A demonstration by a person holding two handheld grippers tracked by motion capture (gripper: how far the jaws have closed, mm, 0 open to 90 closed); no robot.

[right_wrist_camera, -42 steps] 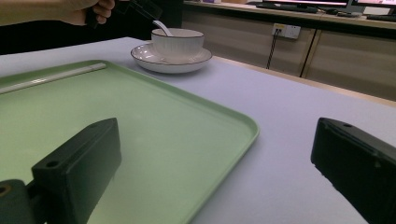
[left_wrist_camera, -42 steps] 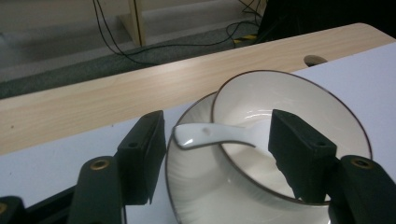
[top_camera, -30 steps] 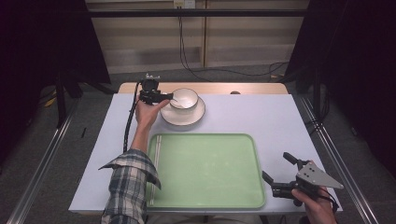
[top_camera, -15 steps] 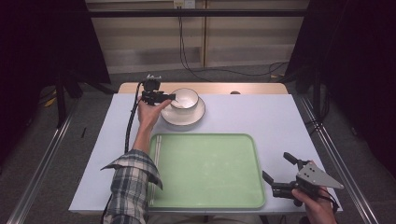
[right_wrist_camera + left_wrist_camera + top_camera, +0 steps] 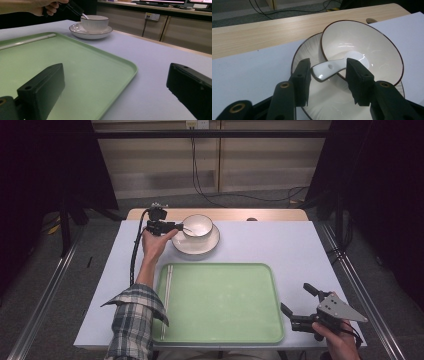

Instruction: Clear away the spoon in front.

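Note:
A white bowl with a dark rim (image 5: 198,225) (image 5: 372,47) stands on a white saucer (image 5: 196,245) (image 5: 329,100) at the far middle of the table. A white ceramic spoon (image 5: 329,70) lies in the bowl, its handle sticking out over the rim. My left gripper (image 5: 177,226) (image 5: 328,72) is open, one jaw on each side of that handle, the left jaw close to its end. Open and holding nothing, my right gripper (image 5: 295,297) (image 5: 115,85) hovers at the near right, beside the corner of the green tray (image 5: 220,302) (image 5: 75,65).
A thin white stick (image 5: 169,290) (image 5: 27,41) lies along the tray's left side. The table is covered by a pale sheet (image 5: 280,245), with a wooden edge (image 5: 240,214) behind the saucer. Cables run on the floor beyond.

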